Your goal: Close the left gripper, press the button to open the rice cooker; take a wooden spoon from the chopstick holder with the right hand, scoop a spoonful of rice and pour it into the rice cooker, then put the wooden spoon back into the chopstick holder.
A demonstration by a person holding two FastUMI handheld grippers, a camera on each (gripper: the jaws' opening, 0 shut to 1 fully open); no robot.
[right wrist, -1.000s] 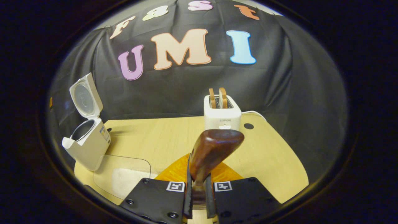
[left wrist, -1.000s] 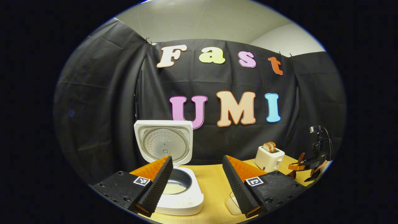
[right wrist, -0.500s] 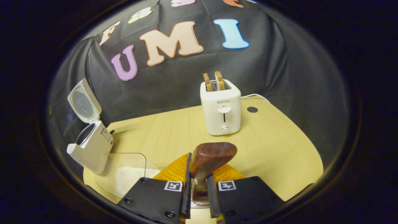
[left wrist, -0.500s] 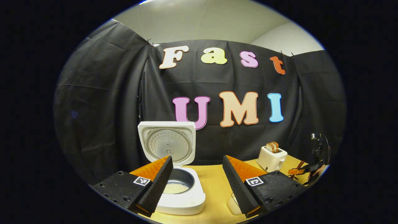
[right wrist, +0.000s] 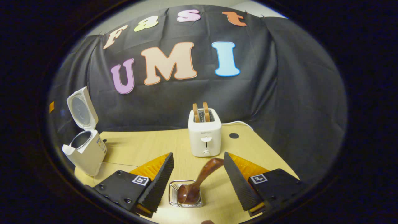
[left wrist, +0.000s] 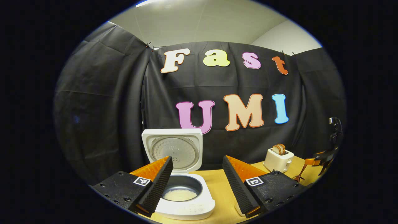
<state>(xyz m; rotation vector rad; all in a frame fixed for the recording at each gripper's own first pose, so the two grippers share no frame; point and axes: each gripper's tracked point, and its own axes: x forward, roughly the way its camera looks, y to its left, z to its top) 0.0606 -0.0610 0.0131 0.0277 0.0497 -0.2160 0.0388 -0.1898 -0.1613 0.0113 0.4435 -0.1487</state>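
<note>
The white rice cooker [left wrist: 186, 205] stands open with its lid [left wrist: 172, 151] upright and white rice [left wrist: 180, 195] in its pot. My left gripper [left wrist: 196, 189] is open above and in front of it, holding nothing. In the right gripper view the wooden spoon [right wrist: 202, 179] leans in the wire chopstick holder [right wrist: 171, 194], bowl end down. My right gripper [right wrist: 197, 183] is open just above it, its fingers apart on either side of the spoon and not touching it. The rice cooker [right wrist: 85, 149] shows at the far left of that view.
A white toaster [right wrist: 205, 137] with two bread slices stands behind the holder on the wooden table [right wrist: 149, 146]. A clear tray [right wrist: 105, 169] lies beside the cooker. The toaster [left wrist: 278, 159] and the other gripper [left wrist: 325, 155] sit at the right.
My right gripper has opened and let go of the wooden spoon, which now rests in the chopstick holder; the gripper has drawn back. The left gripper has shifted slightly and stays open.
</note>
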